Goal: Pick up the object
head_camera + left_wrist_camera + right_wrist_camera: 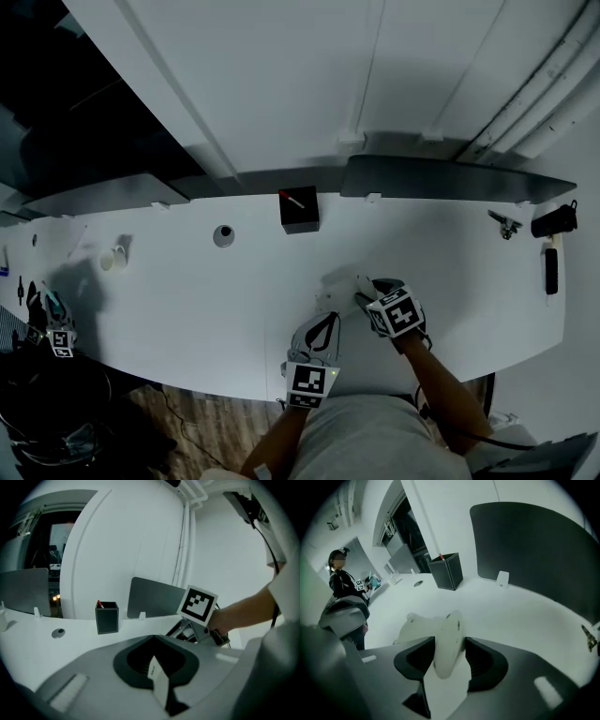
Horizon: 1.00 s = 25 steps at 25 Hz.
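Now, with the right gripper (364,292) standing jaws apart astride the object (447,639), which lies on the table (187,300) well clear of the box (299,210) on the person's side, squeeze its middle squarely before lifting, keeping the closed, empty left gripper (157,665) clear.

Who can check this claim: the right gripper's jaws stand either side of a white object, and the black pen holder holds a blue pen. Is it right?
Not quite. The pen in the black pen holder is red, not blue; the left gripper view shows it. The rest holds: the jaws of the right gripper stand either side of the white object.
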Motion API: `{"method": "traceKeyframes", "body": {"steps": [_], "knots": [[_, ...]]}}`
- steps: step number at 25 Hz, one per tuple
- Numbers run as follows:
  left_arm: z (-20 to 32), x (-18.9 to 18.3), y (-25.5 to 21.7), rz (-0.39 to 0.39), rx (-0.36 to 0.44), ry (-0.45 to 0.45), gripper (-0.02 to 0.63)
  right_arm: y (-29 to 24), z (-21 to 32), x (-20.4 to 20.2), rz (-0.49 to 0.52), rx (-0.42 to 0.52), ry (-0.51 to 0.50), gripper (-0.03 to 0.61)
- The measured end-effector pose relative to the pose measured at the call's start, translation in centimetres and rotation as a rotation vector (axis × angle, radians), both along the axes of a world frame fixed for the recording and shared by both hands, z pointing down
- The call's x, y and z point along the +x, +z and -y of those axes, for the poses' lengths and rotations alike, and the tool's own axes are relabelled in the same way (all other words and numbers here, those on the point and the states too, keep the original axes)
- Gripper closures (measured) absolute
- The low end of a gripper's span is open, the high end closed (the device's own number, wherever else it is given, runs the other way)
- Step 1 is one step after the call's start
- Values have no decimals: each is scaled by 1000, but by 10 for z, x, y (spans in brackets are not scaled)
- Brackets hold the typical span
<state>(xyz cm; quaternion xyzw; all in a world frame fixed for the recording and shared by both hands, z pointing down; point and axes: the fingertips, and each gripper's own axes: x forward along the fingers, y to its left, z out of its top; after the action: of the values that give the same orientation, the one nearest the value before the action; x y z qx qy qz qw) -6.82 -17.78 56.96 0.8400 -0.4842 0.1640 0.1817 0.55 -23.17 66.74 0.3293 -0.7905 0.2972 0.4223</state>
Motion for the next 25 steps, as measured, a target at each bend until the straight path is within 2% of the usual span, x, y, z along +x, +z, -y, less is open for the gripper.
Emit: {"method": "traceKeyframes", "body": {"steps": [8,12,17,20,23,25], "knots": [[-3,-7,4,4,-15,-19,612,-2,-1,0,-25,48,-78,393],[-6,-12,0,11,-10,-16,612,-13,-5,-2,-31,119,-134,398],[-3,-19,-9,4,14,11,612,-46,-5,-6,-60,320,-267,407],[-2,-18,-11,-53,-13,65,612,-79,-6,-9,-109,458,-371,408],[-3,-16,-23,-140,-36,139,609,-121,-13,-16,-185,636,-518,408],[-3,-10,-41,-241,-51,226,418,-150,-21,-21,-231,763,-628,408]]}}
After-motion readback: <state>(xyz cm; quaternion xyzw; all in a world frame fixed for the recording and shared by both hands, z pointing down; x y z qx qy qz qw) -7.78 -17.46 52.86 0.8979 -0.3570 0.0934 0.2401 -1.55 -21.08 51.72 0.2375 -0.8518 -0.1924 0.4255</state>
